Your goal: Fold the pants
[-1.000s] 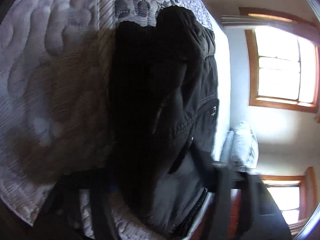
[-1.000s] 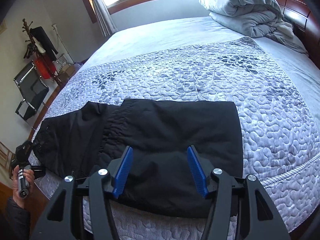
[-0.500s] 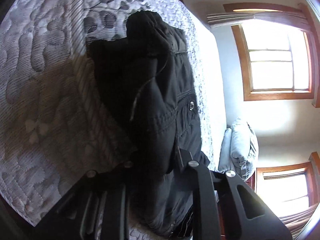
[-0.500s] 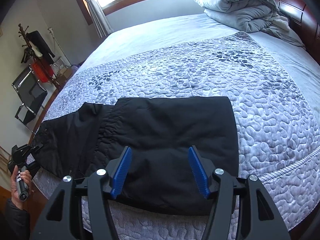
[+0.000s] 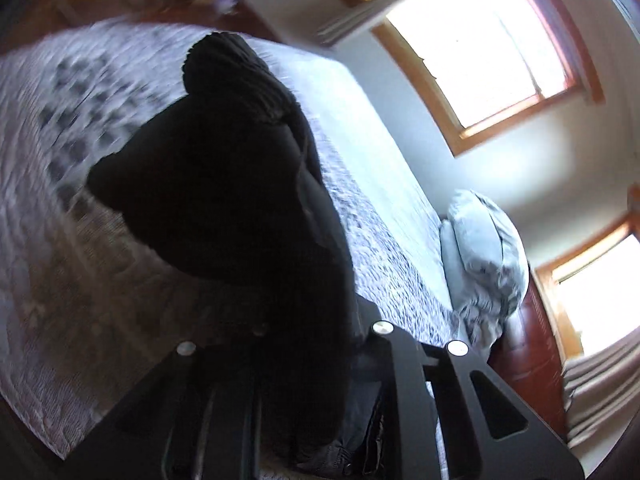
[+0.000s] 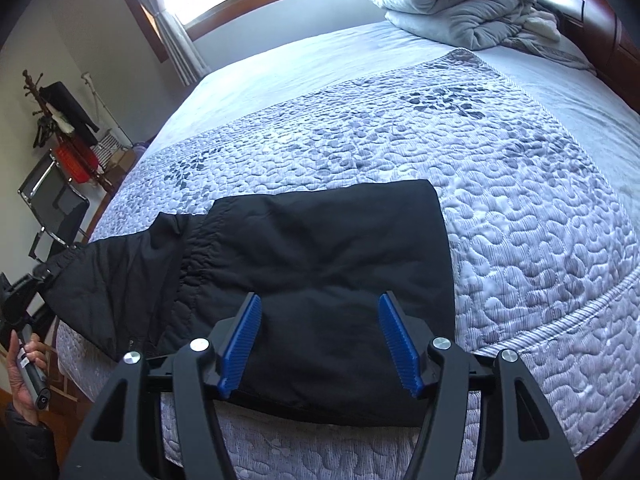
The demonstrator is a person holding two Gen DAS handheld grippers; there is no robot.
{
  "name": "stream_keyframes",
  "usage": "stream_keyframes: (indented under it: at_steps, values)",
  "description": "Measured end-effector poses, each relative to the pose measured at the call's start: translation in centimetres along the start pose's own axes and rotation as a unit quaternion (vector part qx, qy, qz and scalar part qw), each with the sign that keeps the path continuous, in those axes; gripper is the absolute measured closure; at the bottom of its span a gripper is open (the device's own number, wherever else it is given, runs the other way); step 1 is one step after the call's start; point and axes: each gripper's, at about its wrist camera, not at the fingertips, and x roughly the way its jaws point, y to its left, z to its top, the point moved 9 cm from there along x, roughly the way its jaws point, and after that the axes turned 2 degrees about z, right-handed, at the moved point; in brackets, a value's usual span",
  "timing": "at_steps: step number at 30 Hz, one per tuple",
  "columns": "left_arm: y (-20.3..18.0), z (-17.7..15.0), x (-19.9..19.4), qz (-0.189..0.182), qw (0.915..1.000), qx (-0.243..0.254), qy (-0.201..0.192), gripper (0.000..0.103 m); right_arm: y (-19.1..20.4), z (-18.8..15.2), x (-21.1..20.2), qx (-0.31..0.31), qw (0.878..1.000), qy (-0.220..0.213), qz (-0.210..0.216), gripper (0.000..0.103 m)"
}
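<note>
Black pants lie partly folded on the quilted bed, legs doubled over at the right, waist end at the left edge. My right gripper is open with blue pads, hovering just above the near edge of the folded legs, holding nothing. My left gripper is shut on the waist end of the pants and lifts it, so dark cloth hangs in front of its camera and hides the fingertips. In the right wrist view the left gripper shows at the far left, holding the raised waistband.
The grey quilted bedspread covers the bed. A bundled duvet lies by the wooden headboard. A chair and coat rack stand left of the bed. Windows are on the far wall.
My left gripper has lifted the waist end off the bed and swung upward. The right gripper has moved a little closer over the folded legs, still open.
</note>
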Motion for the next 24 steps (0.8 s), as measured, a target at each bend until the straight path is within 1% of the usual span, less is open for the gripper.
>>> stream_keyframes:
  at_steps: [3, 5, 8, 9, 11, 14, 18, 20, 21, 22, 24]
  values:
    - [-2.6, -0.3, 0.4, -0.004, 0.9991, 0.042, -0.001, 0.088, -0.5, 0.0, -0.1, 0.006, 1.0, -0.002, 0.0, 0.041]
    - [-4.2, -0.6, 1.0, -0.006, 0.9967, 0.081, -0.002, 0.088, -0.8, 0.0, -0.1, 0.012, 1.0, -0.003, 0.002, 0.041]
    - [-6.5, -1.8, 1.8, -0.02, 0.9926, 0.12, 0.01, 0.086, -1.4, -0.1, -0.2, 0.019, 1.0, -0.004, 0.001, 0.041]
    - [-6.9, -2.5, 1.9, -0.022, 0.9909, 0.132, 0.014, 0.085, -1.6, -0.1, -0.2, 0.022, 1.0, -0.004, 0.001, 0.041]
    - [-8.2, -3.5, 2.4, -0.027, 0.9849, 0.17, 0.023, 0.083, -2.0, -0.2, -0.1, 0.03, 1.0, -0.004, 0.002, 0.041]
    - [-9.9, -4.7, 3.4, -0.035, 0.9786, 0.199, 0.039, 0.081, -2.6, -0.3, -0.1, 0.036, 0.999, -0.004, 0.001, 0.041]
    - [-11.2, -7.6, 3.7, -0.03, 0.9625, 0.263, 0.061, 0.079, -3.1, -0.4, -0.2, 0.044, 0.999, -0.006, 0.002, 0.041]
    - [-11.9, -9.6, 4.3, -0.025, 0.9481, 0.307, 0.079, 0.078, -3.4, -0.4, -0.1, 0.051, 0.999, -0.007, 0.003, 0.041]
    - [-12.2, -10.3, 4.5, -0.023, 0.9421, 0.324, 0.085, 0.077, -3.5, -0.4, -0.1, 0.053, 0.999, -0.007, 0.004, 0.041]
    - [-12.4, -11.3, 5.0, -0.018, 0.9325, 0.348, 0.095, 0.077, -3.5, -0.4, 0.0, 0.055, 0.998, -0.007, 0.005, 0.041]
    - [-12.8, -12.7, 5.6, -0.013, 0.9216, 0.373, 0.106, 0.076, -3.6, -0.5, 0.0, 0.057, 0.998, -0.007, 0.006, 0.041]
